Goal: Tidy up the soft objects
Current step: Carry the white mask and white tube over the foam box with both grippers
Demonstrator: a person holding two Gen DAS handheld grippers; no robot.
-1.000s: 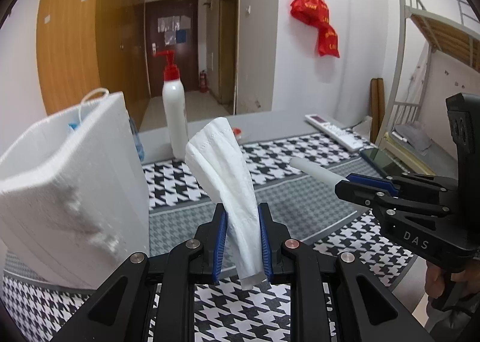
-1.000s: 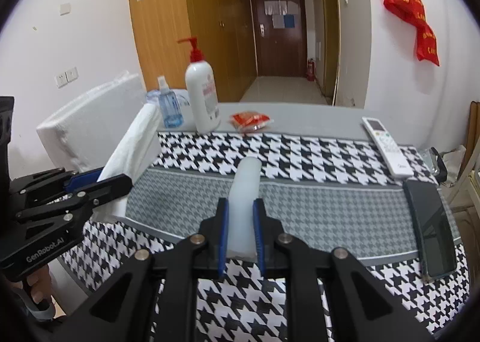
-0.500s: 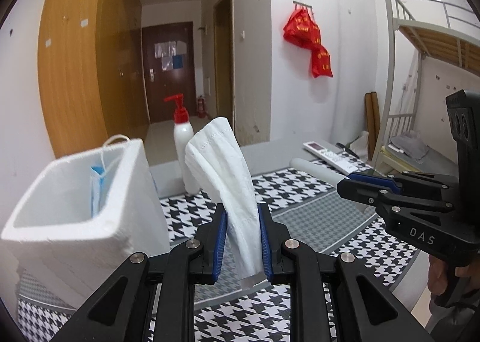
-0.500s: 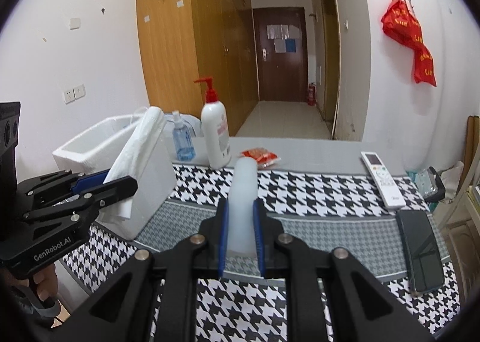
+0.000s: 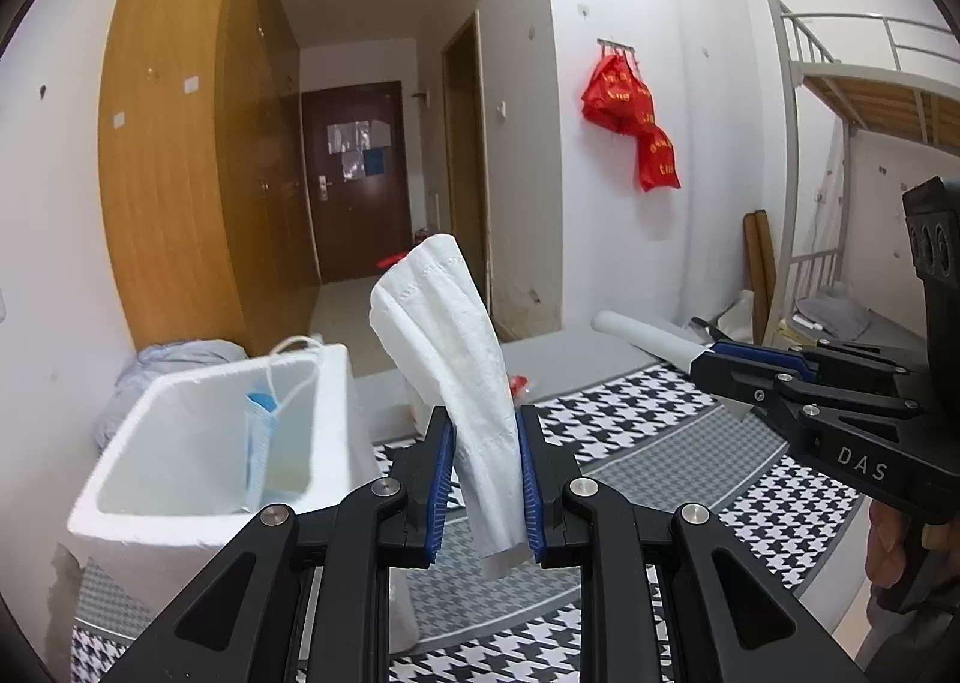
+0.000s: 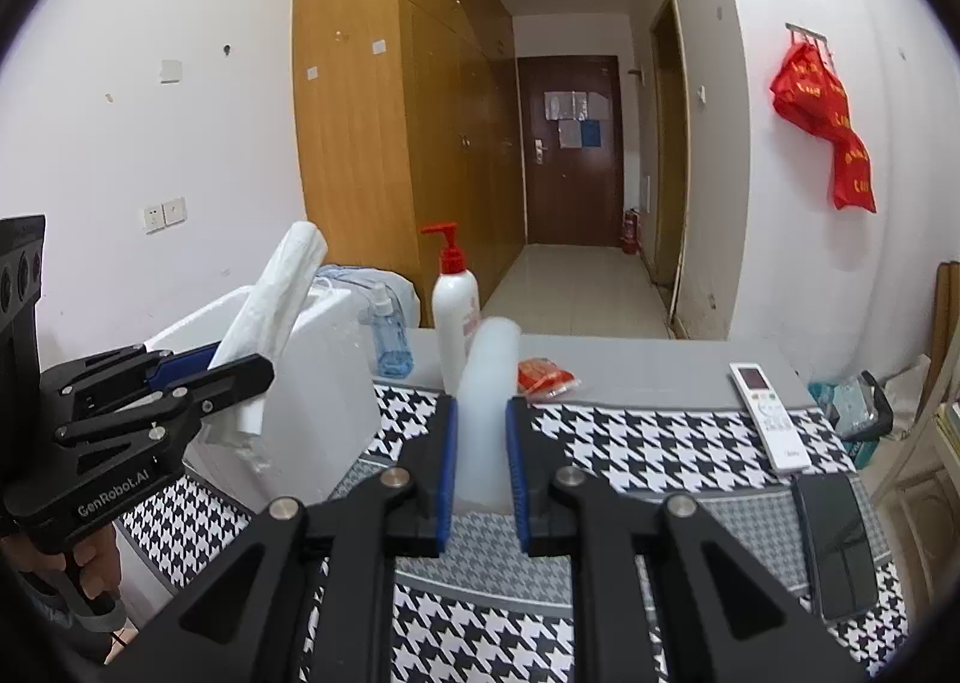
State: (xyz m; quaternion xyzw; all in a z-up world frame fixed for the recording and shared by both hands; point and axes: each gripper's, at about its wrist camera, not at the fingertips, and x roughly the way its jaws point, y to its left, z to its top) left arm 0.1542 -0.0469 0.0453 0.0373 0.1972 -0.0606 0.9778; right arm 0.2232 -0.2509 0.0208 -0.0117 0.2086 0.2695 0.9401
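Left wrist view: the left gripper point(image 5: 483, 479) pinches a folded white tissue point(image 5: 447, 347) at frame centre, long axis upright, leaning upper left, beside the foam box point(image 5: 336, 383). "DAS" marks the right gripper point(image 5: 729, 359).

Right wrist view: that gripper point(image 6: 480, 464) clamps a pale upright foam roll point(image 6: 487, 383); "GenRobot.AI" marks the other, lower left.

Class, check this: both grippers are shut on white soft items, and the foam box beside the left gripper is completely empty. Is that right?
Not quite. The foam box is not empty: a blue face mask hangs inside it, as the left wrist view shows. Both the left gripper and right gripper are shut on white soft items.
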